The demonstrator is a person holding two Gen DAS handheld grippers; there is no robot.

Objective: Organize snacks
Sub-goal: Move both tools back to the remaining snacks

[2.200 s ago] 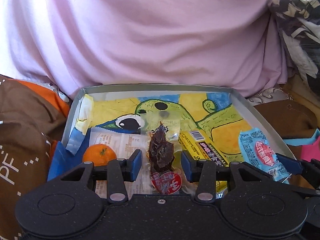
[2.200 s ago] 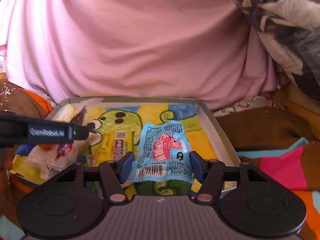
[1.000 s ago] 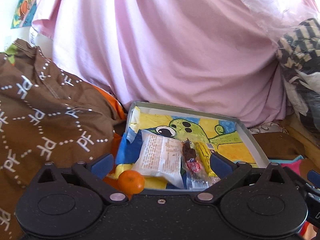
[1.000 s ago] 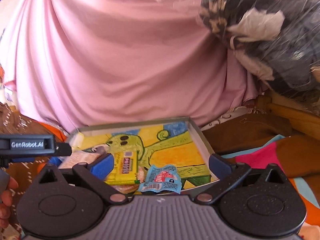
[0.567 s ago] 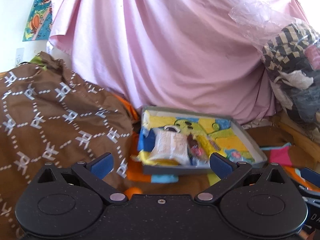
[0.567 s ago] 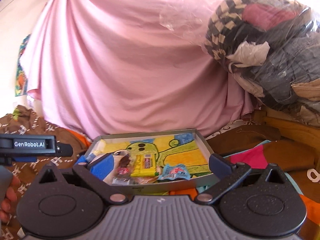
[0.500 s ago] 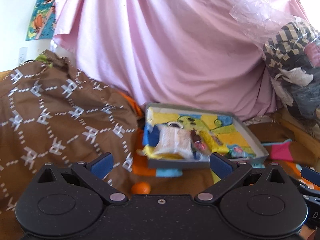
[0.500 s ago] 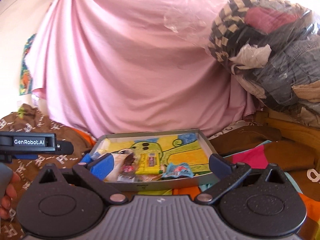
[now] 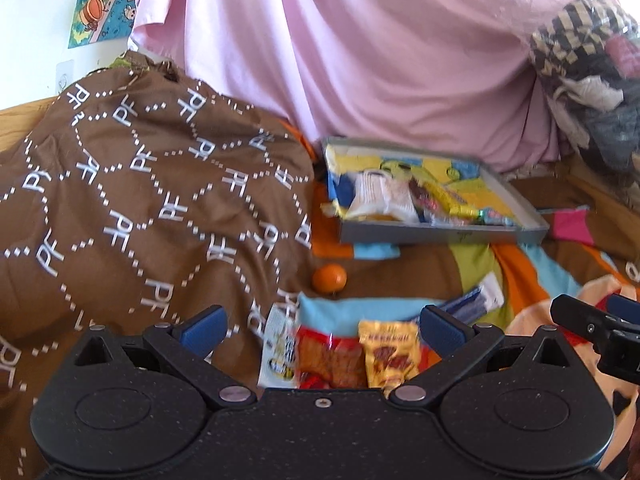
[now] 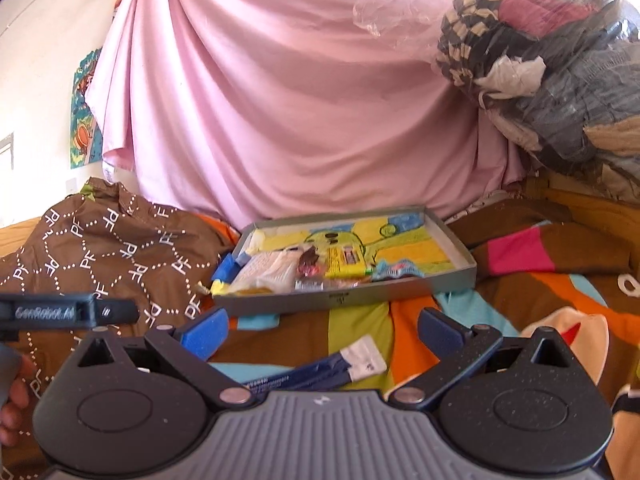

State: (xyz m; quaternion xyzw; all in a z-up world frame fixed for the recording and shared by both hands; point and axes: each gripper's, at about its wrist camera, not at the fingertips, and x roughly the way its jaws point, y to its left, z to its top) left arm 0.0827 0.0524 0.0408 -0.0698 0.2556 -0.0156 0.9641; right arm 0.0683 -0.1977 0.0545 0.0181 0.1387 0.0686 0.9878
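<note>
Grey tray (image 10: pixel 344 298) sits on the patchwork blanket (image 10: pixel 520 288), already loaded with several snack packets (image 10: pixel 280 270). Your left gripper (image 9: pixel 322 326) and right gripper (image 10: pixel 322 330) both have jaws wide apart, holding nothing. Loose snacks: orange (image 9: pixel 329 277) below the tray; red packet (image 9: pixel 332 360) and yellow packet (image 9: pixel 390 354) between your left fingers; blue packet (image 10: pixel 320 370) between your right.

"PF" repeated over brown cloth (image 9: pixel 140 200); "GenRobot.AI", blurred, on left gripper (image 10: pixel 44 314).
</note>
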